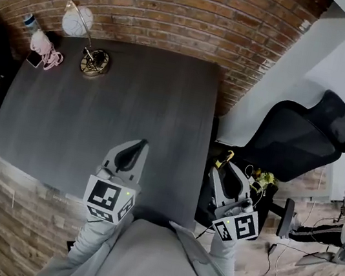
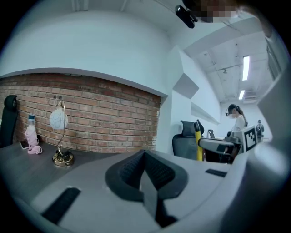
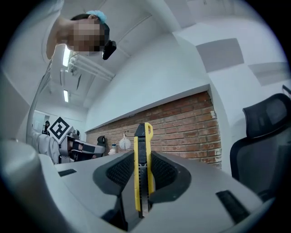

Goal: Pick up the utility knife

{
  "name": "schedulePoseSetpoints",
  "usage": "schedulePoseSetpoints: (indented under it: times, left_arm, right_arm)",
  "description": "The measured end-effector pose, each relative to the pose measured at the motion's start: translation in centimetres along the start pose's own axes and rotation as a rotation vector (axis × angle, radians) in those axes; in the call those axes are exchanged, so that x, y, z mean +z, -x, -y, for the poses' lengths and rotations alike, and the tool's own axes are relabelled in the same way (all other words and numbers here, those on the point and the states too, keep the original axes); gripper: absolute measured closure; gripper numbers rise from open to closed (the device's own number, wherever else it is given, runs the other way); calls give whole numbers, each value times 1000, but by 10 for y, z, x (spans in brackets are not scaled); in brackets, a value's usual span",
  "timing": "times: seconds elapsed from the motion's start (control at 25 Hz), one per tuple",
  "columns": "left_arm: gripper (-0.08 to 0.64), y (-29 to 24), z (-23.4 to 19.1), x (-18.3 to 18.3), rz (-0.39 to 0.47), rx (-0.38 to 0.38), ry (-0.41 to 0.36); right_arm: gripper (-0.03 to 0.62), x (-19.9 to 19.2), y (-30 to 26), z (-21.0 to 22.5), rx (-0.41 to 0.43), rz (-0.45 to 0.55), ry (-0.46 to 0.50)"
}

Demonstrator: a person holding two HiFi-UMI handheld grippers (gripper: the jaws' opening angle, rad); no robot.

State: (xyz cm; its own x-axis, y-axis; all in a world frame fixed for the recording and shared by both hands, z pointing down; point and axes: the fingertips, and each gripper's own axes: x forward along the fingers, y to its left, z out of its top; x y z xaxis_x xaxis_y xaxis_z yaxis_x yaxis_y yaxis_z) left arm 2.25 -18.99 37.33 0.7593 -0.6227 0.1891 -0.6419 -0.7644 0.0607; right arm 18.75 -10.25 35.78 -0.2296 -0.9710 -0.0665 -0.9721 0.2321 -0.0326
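Observation:
The yellow and black utility knife (image 3: 142, 168) stands upright between the pads of my right gripper (image 3: 142, 182), which is shut on it, its tip sticking out past the fingertips. In the head view my right gripper (image 1: 228, 167) hangs just off the table's right edge, with the knife's yellow tip (image 1: 225, 157) showing at its front. My left gripper (image 1: 136, 146) is over the dark grey table (image 1: 64, 122) near its front edge, and its jaws are shut with nothing between them. From the left gripper view (image 2: 145, 169) the knife (image 2: 198, 142) shows at the right.
A gold-based lamp (image 1: 95, 61) with a white globe, a pink bundle (image 1: 45, 48) and a bottle (image 1: 28, 20) stand at the table's far left by the brick wall. A black office chair (image 1: 297, 138) is right of the table. A person (image 2: 236, 119) is further off.

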Motion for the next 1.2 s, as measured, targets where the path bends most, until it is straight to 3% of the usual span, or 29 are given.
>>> schedulePoseSetpoints:
  times: [0.4, 1.2]
  left_arm:
    - [541, 11, -20, -3, -1, 52, 14]
    - [541, 16, -17, -3, 5, 56, 16]
  right_arm:
    - [465, -8, -7, -8, 23, -25, -10]
    - [465, -6, -8, -19, 43, -33, 4]
